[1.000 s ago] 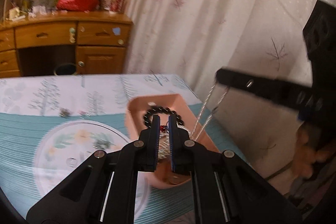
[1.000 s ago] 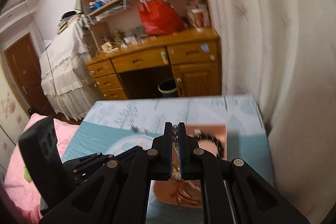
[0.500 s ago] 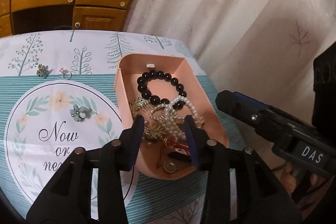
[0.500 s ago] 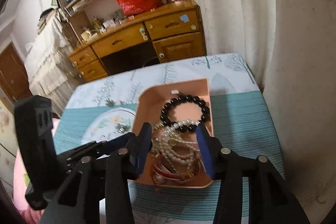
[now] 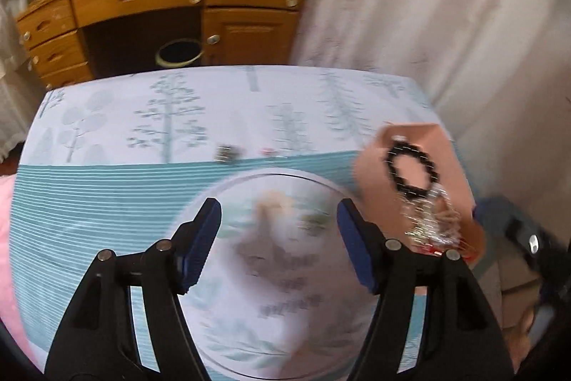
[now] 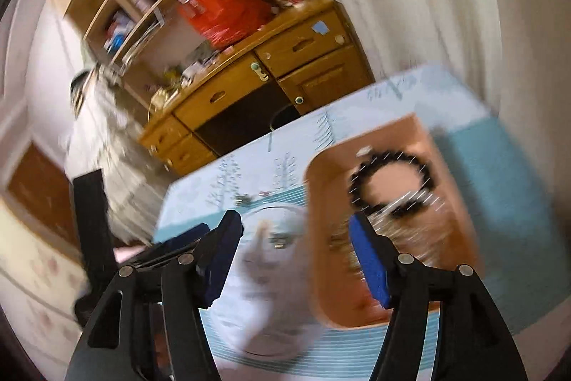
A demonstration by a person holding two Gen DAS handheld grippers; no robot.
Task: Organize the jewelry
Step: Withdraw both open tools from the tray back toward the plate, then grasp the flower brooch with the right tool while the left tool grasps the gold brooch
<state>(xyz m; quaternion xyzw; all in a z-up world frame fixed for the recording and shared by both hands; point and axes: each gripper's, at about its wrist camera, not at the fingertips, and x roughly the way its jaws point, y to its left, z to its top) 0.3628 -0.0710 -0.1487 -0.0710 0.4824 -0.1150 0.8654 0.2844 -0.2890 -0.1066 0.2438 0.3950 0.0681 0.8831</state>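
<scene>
A pink tray [image 5: 453,166] [image 6: 321,266] at the table's right holds a black bead bracelet [image 5: 410,170] [image 6: 390,183], pearl strands [image 5: 424,216] and other jewelry. A small brooch [image 5: 225,153] [image 6: 243,200], a ring [image 5: 268,152] and a flower piece [image 5: 316,220] lie loose on the tablecloth. My left gripper [image 5: 278,238] is open and empty, above the round printed motif left of the tray. My right gripper [image 6: 296,256] is open and empty, straddling the tray's left rim. Both views are motion-blurred.
The table carries a teal striped cloth with a tree print [image 5: 107,202]. A wooden desk [image 5: 160,6] with a bin [image 5: 178,54] under it stands behind. A white curtain [image 5: 428,6] hangs on the right. The left gripper's body [image 6: 89,220] shows in the right wrist view.
Both grippers were shut on a chain over the tray, then opened wide and let it fall in. The left gripper has swung left over the cloth; the right view has tilted.
</scene>
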